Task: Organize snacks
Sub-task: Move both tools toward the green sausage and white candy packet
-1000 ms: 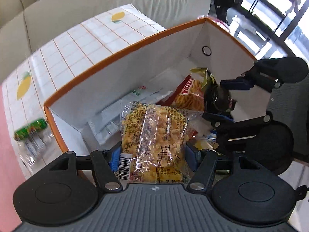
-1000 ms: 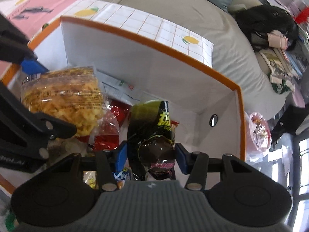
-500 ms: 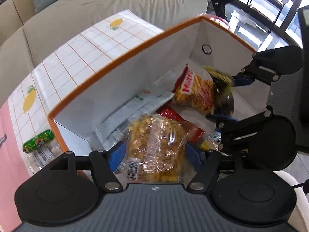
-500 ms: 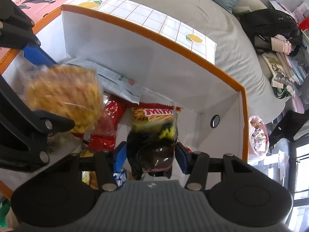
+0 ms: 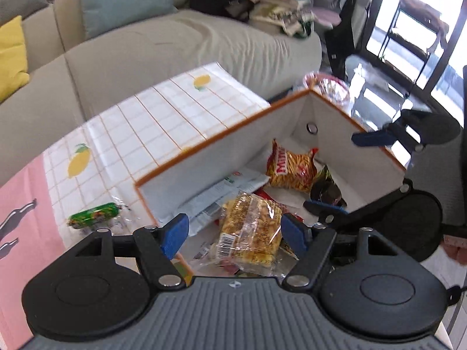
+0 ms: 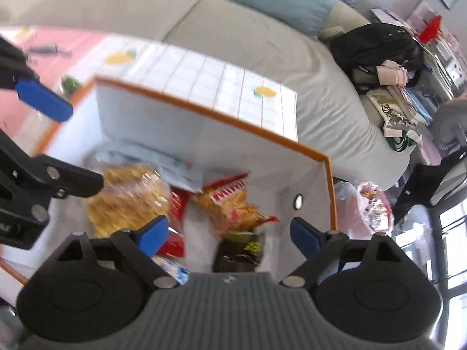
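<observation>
Risk: green snack outside box is forgotten; left gripper open, right gripper opening, both empty.

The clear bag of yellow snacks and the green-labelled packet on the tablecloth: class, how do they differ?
The clear bag of yellow snacks lies inside the orange-rimmed white box; the green-labelled packet lies outside it on the tablecloth. The bag looks larger and broad, the packet slim. Both have clear wrapping and neither is gripped.

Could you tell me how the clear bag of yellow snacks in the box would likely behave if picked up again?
The clear bag of yellow snacks looks crinkly and thin, so probably floppy. Its glossy film may be slippery. The loose, puffy pieces suggest it is light and crushable.
</observation>
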Available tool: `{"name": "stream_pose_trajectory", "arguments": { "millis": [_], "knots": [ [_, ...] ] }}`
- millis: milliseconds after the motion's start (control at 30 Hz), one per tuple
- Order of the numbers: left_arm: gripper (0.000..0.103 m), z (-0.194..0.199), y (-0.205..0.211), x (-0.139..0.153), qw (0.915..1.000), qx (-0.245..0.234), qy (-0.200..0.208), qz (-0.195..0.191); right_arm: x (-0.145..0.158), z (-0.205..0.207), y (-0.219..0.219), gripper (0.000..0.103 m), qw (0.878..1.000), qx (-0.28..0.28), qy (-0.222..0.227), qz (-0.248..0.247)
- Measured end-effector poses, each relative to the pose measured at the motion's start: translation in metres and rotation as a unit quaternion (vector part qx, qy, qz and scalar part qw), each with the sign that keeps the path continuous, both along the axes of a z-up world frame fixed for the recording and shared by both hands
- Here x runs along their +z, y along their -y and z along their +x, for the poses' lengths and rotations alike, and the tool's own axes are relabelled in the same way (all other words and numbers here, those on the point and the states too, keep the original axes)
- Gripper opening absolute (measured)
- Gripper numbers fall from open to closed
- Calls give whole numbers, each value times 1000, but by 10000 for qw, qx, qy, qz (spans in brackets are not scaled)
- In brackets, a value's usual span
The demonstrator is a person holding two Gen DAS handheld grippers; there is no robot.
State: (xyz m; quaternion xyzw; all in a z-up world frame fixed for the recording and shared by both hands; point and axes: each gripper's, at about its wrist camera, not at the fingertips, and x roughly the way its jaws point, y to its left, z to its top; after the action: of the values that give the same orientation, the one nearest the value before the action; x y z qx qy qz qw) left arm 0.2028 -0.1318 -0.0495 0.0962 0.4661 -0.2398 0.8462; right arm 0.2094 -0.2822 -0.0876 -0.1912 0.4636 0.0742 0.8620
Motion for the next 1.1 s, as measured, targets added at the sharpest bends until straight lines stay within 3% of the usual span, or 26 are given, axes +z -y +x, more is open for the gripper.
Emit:
{"name": "stream_pose_trajectory", "arguments": {
  "millis": [200, 367, 600, 733, 933, 1100],
  "knots": [
    [84, -11, -30, 24, 9990, 253, 269, -253, 24, -17, -17, 88, 9947, -85, 347, 968],
    [84, -13, -65, 30, 9974, 514, 329, -378, 35, -24, -43, 88, 9895, 147, 489, 1351],
    [79, -8, -131, 17, 9951, 922, 319, -135, 36, -19, -92, 86, 9857, 812, 573, 1358],
    [75, -2, -166, 1, 9944, 1040, 144, -87, 32, -5, -118, 71, 9835, 1228, 543, 1209],
    [72, 7, -194, -21, 9956, 936, 38, -52, 22, 20, -161, 63, 9785, 1797, 378, 936],
    [72, 19, -197, -37, 9983, 570, 97, -49, 5, 47, -194, 53, 9724, 2272, 130, 516]
  ]
}}
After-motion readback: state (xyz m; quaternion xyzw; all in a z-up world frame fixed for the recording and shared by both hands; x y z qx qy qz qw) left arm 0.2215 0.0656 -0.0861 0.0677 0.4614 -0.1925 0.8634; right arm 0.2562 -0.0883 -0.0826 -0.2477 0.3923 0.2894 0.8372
